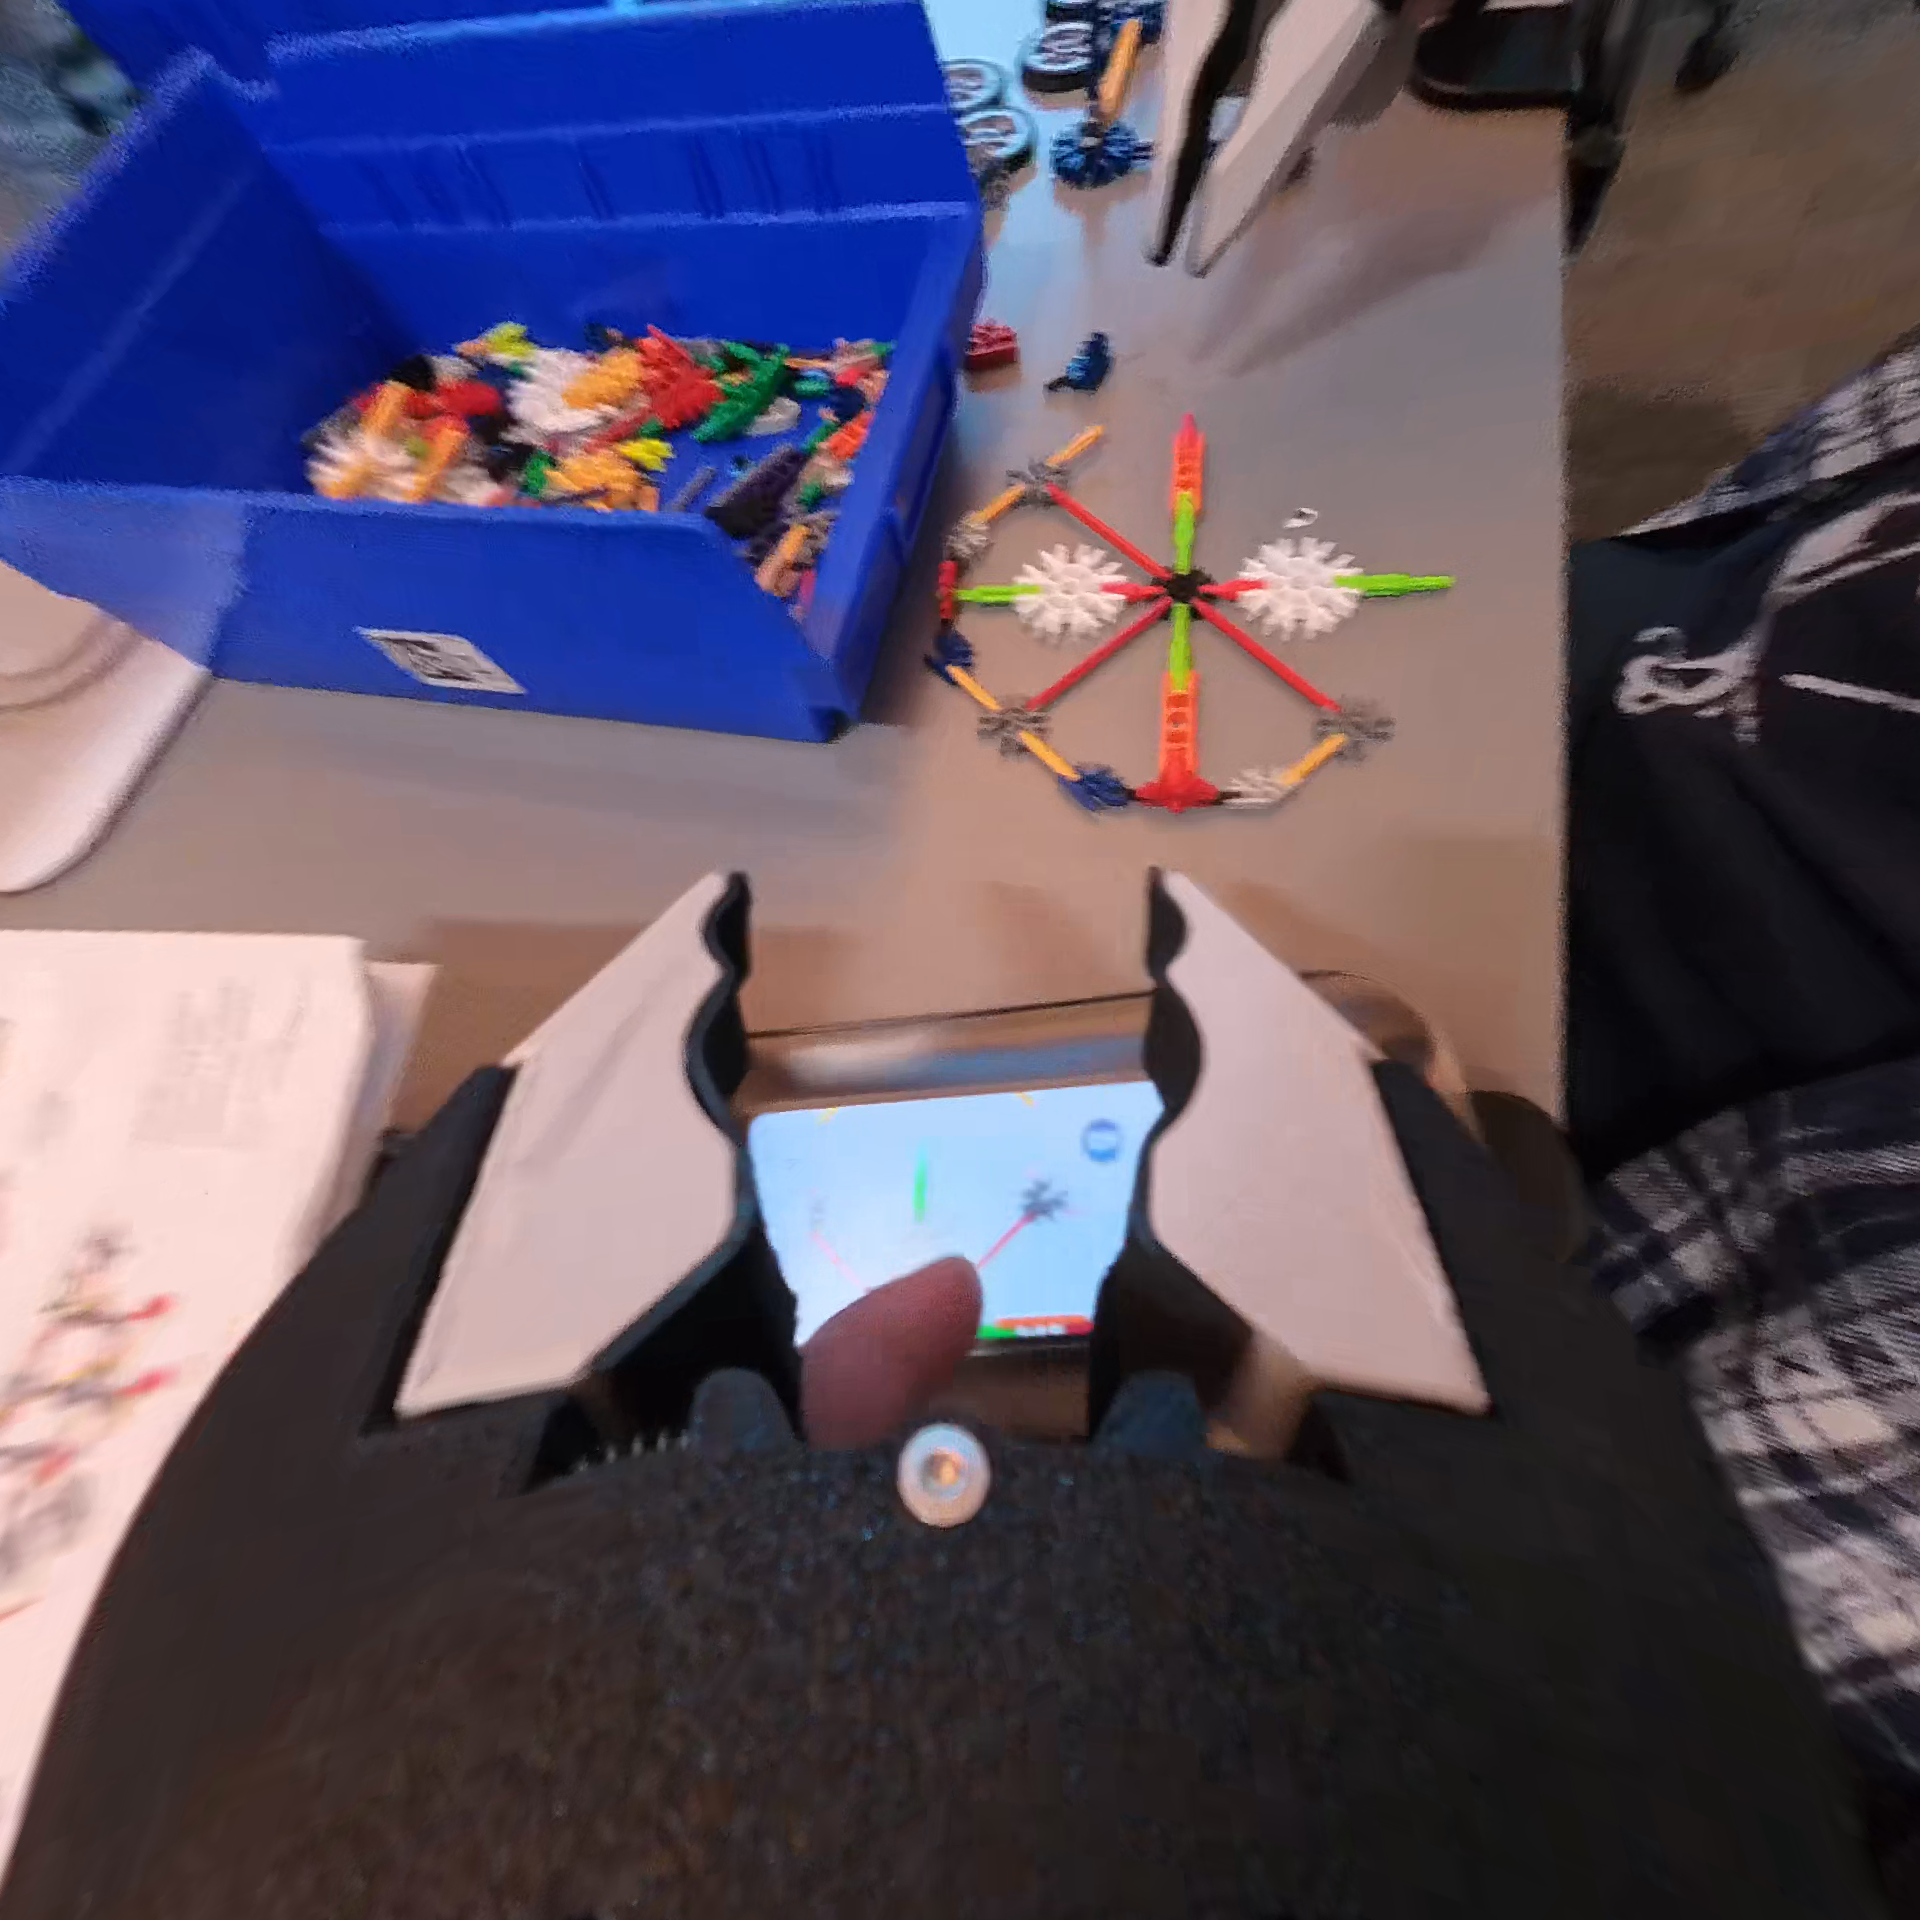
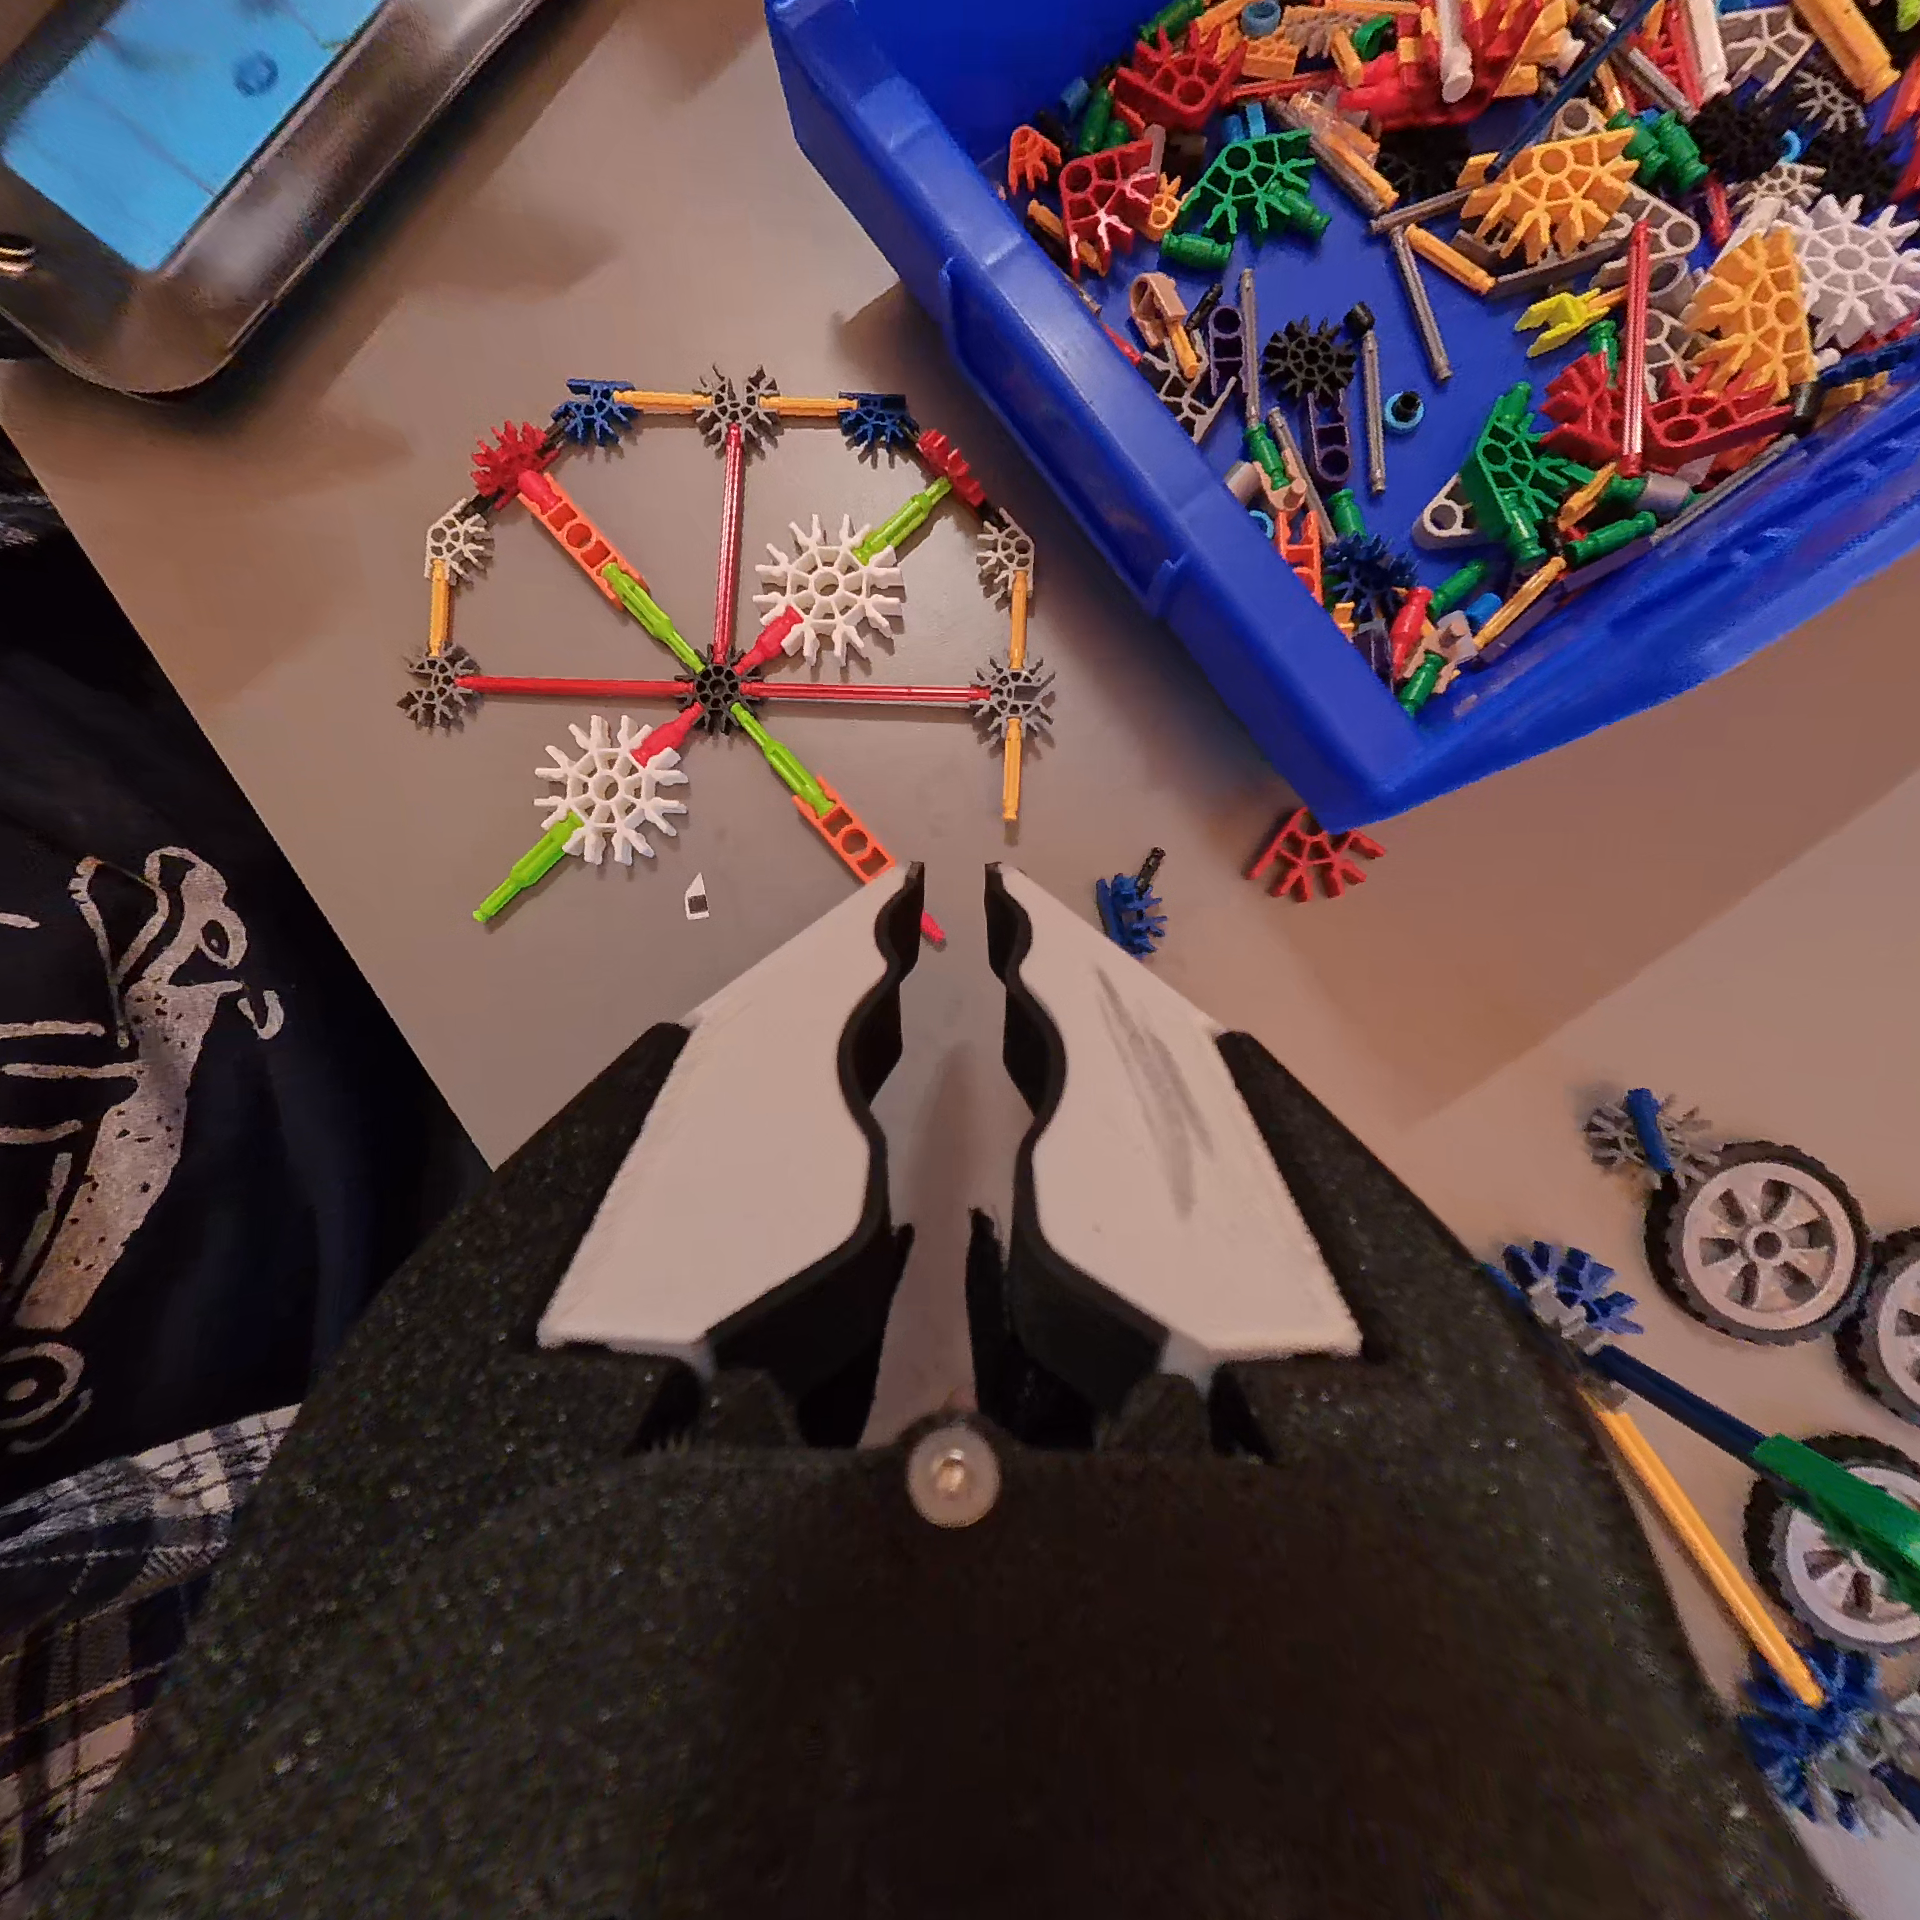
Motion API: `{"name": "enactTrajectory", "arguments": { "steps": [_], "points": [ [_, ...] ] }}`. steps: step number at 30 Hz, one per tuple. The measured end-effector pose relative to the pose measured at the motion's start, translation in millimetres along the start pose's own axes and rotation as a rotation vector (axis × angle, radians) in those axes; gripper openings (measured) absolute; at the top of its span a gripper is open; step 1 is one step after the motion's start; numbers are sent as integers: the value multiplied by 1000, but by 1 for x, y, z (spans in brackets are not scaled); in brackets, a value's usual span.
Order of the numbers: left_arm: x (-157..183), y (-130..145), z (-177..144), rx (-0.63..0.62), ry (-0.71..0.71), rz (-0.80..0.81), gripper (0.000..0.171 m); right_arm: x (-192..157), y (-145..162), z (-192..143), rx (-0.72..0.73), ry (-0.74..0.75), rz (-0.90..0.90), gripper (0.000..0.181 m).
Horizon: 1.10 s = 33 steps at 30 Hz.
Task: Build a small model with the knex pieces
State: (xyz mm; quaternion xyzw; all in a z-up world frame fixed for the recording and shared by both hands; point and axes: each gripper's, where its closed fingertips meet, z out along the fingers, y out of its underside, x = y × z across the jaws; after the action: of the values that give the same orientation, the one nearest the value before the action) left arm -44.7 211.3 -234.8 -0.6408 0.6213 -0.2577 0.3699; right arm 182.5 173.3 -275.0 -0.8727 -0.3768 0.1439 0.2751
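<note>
On the grey counter (image 2: 644,312), the right gripper (image 2: 953,883) hovers with fingers nearly together, empty, at the edge of a flat rod-and-connector wheel (image 2: 717,686). The left gripper (image 1: 945,894) has fingers wide apart over a lit phone (image 1: 945,1195) that a fingertip (image 1: 894,1340) touches. A blue bin (image 2: 1195,582) of parts sits beside the wheel. Only the right view shows toy tyres (image 2: 1761,1247); only the left, a paper booklet (image 1: 156,1195).

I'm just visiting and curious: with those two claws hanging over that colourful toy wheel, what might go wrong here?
The right gripper, nearly closed, hovers right at the flat wheel model; a nudge could pop its orange rod loose. The loose blue connector beside it could get knocked away. The left gripper is open above a lit phone that a finger is touching; it could bump the phone.
</note>
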Motion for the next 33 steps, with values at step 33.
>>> {"name": "enactTrajectory", "arguments": {
  "steps": [33],
  "points": [
    [48, 17, 23, -26, 178, 69, 136, 7, 7, -1, 28, -10, 26, 11]
  ]
}}
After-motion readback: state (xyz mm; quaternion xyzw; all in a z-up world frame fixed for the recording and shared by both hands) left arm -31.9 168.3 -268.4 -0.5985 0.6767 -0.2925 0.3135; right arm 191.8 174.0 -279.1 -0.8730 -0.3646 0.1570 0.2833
